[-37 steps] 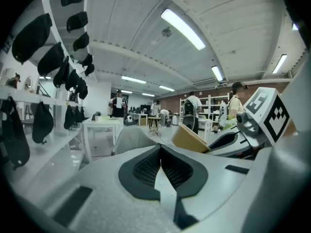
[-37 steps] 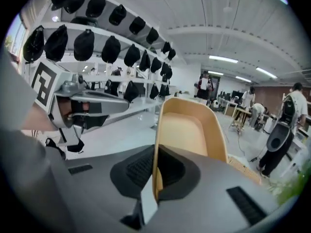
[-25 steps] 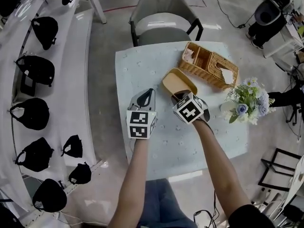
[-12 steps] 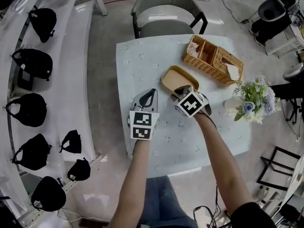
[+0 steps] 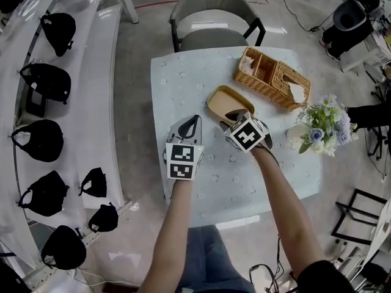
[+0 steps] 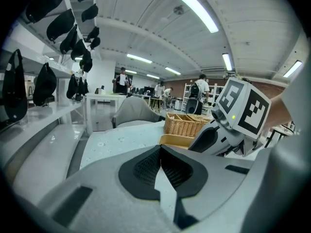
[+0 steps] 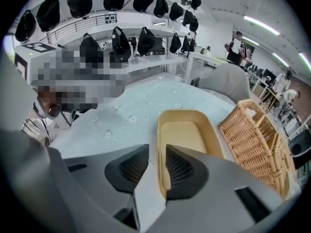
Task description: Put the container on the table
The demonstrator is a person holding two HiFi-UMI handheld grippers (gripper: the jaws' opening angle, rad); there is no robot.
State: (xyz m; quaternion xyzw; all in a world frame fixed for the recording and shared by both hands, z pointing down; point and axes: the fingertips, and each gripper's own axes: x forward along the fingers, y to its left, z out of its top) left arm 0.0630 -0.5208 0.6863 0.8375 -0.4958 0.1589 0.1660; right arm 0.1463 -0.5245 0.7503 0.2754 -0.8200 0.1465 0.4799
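Observation:
The container (image 5: 227,101) is a shallow yellow oval tub that rests on the pale table (image 5: 183,78). My right gripper (image 5: 231,120) points steeply down at its near end. In the right gripper view the jaws are opening, and the container's (image 7: 187,132) left rim stands between them. The left pad (image 7: 130,171) is clear of the rim, and my right gripper (image 7: 158,161) no longer presses on it. My left gripper (image 5: 195,119) hovers over the table to the left of the container. Its jaws (image 6: 160,152) meet at the tips with nothing between them.
A wicker basket (image 5: 272,78) with compartments lies just behind the container. A bunch of flowers (image 5: 321,127) stands at the table's right edge. A grey chair (image 5: 214,23) is at the far side. White shelves with black caps (image 5: 43,90) run along the left.
Both hands and the container keep their places; only the head view has shifted slightly.

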